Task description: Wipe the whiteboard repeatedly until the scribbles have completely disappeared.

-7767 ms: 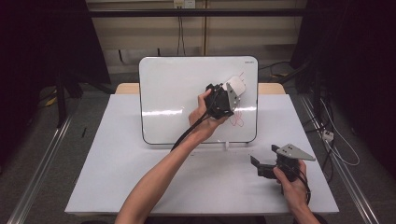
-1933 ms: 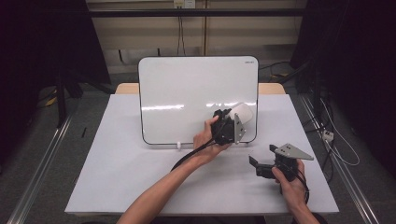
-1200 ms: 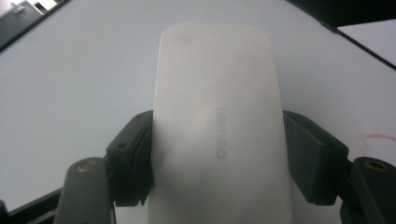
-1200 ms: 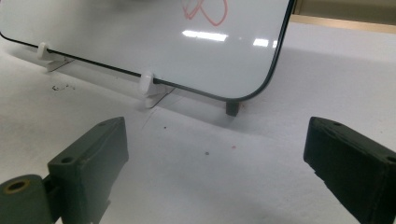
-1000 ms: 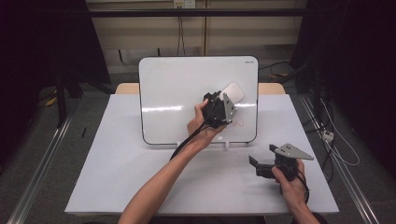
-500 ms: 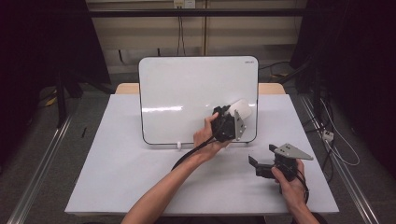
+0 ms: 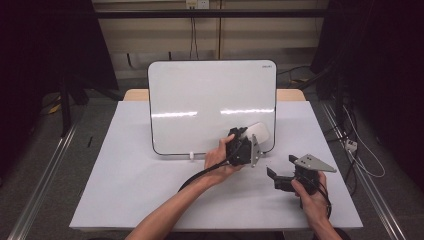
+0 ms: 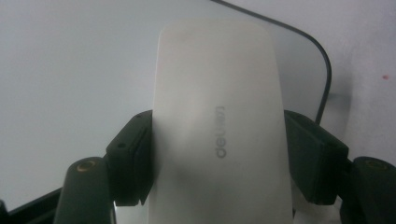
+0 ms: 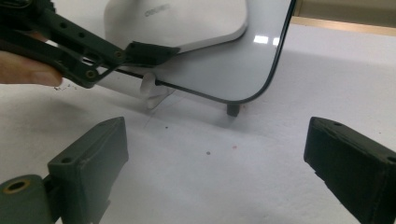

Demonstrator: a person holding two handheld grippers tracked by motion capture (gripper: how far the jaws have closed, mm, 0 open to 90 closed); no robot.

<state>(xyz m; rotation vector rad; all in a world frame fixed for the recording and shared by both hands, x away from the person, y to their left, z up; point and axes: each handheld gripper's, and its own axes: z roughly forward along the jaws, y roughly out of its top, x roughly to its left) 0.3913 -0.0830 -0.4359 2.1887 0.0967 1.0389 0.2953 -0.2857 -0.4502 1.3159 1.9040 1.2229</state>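
Observation:
A white whiteboard (image 7: 200, 100) stands upright at the back of the table. My left gripper (image 7: 254, 144) is shut on a white eraser (image 7: 261, 133) and holds it flat against the board's lower right corner. In the left gripper view both pads (image 8: 133, 158) press the sides of the eraser (image 8: 219, 116), with the board (image 8: 70, 70) behind it. My right gripper (image 7: 275, 180) rests open on the table at the right, held by the person's hand. Nothing is between its jaws in the right gripper view (image 9: 219, 172), which looks at the board's corner (image 9: 233, 60) and the eraser (image 9: 177, 23).
The table (image 7: 125, 190) is covered in white. The board rests on small feet (image 9: 232, 109) and a white clip (image 9: 152, 91). Tiny red specks lie on the cover before it. Dark stands and cables surround the table.
The left gripper has carried the eraser down the board's right side to its lower right corner. Faint red marks seen there in the oldest frame are gone. The right gripper has not moved.

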